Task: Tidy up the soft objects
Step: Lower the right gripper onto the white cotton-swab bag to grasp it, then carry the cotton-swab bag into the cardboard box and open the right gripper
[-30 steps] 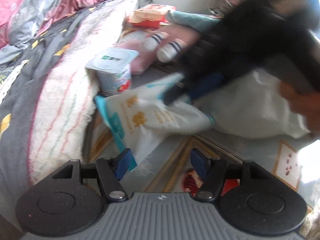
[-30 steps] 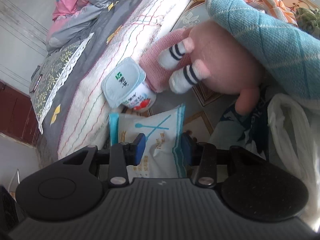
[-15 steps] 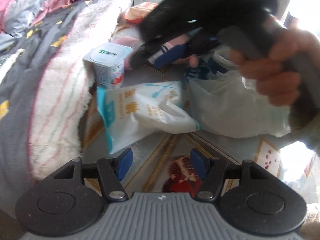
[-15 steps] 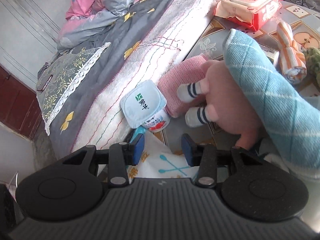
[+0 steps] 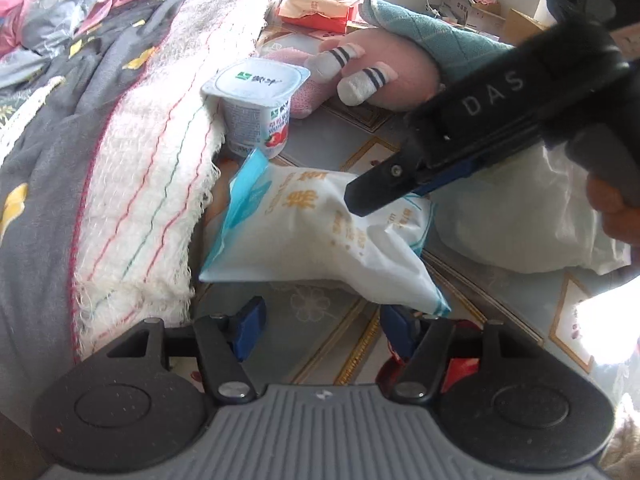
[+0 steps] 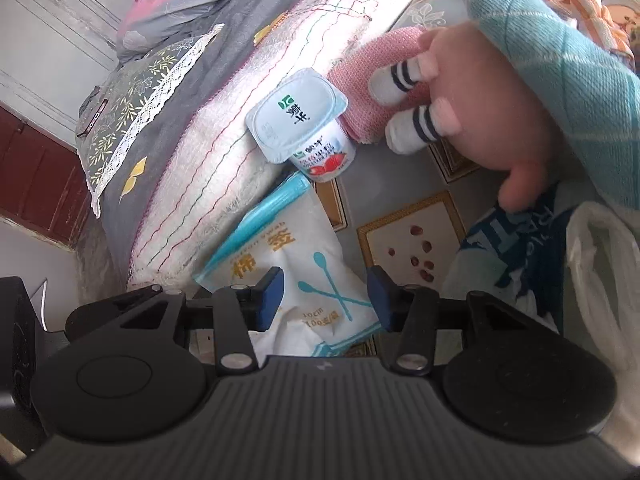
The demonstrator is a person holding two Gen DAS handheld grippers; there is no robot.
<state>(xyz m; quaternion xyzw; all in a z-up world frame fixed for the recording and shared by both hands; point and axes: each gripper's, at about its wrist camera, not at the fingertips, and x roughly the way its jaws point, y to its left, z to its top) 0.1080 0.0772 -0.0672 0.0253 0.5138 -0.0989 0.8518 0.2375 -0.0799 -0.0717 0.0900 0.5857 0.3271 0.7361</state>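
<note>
A white and teal cotton-swab bag (image 5: 320, 236) lies on the patterned floor beside the bed; it also shows in the right wrist view (image 6: 304, 280). My left gripper (image 5: 320, 326) is open and empty just in front of the bag. My right gripper (image 6: 326, 298) is open, hovering over the bag with the bag between its fingers; it also shows in the left wrist view (image 5: 384, 196), above the bag. A pink plush toy (image 6: 472, 92) with striped socks lies beyond, under a teal checked cloth (image 6: 560, 64). A pink knitted cloth (image 6: 372, 76) lies under its feet.
A yogurt cup (image 5: 256, 104) stands against the bed's white fringed blanket (image 5: 148, 184). A white plastic bag (image 5: 520, 220) and a dark blue printed cloth (image 6: 516, 248) lie to the right. A red wipes pack (image 5: 320, 8) lies farther back.
My right gripper has come down from over the plush toy to just above the cotton-swab bag, and its jaws have opened wider. My left gripper has moved closer to the bag.
</note>
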